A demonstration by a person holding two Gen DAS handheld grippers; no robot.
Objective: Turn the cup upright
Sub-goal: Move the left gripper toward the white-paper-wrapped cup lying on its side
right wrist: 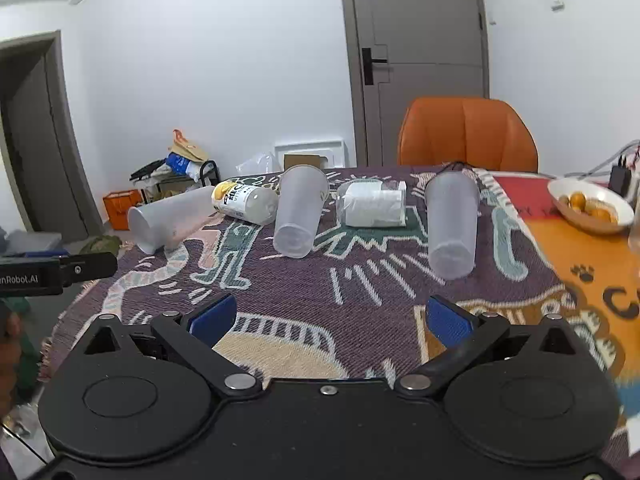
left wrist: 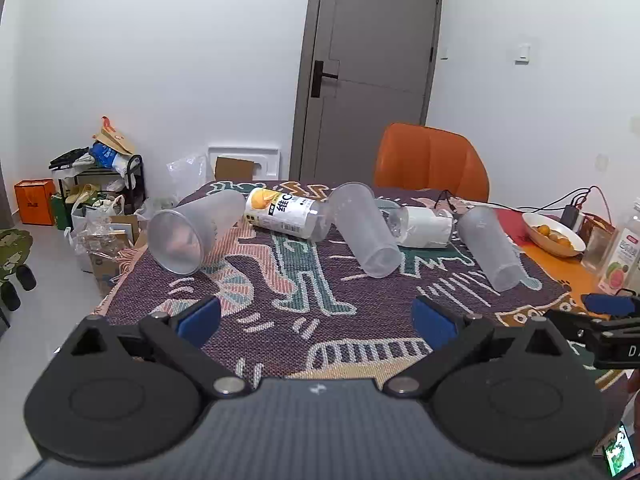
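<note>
Three frosted plastic cups lie on their sides on the patterned cloth (left wrist: 280, 312) over the tabletop, and none is held yet. The left cup (left wrist: 192, 232) points its open mouth toward the near left; the middle cup (left wrist: 366, 230) and the right cup (left wrist: 490, 246) lie with their bases toward the near edge. Between them rest a toppled orange-label bottle (left wrist: 280, 212) and a clear bottle with a white label (left wrist: 424, 220); in this view the middle cup seems to touch both.

The left gripper (left wrist: 316, 320) and the right gripper (right wrist: 338, 316) hover near the front edge, jaws spread wide, nothing in them.

From where I stand, the right cup looks the easiest start for the right gripper: it lies apart from the bottles. I would close on the wall near the middle, gently, since such thin plastic probably buckles, then swing the base down onto the cloth. The woven cloth may let a light cup wobble, so release only once it stands flat. A fruit bowl (right wrist: 590, 208) sits far right, out of the way.
</note>
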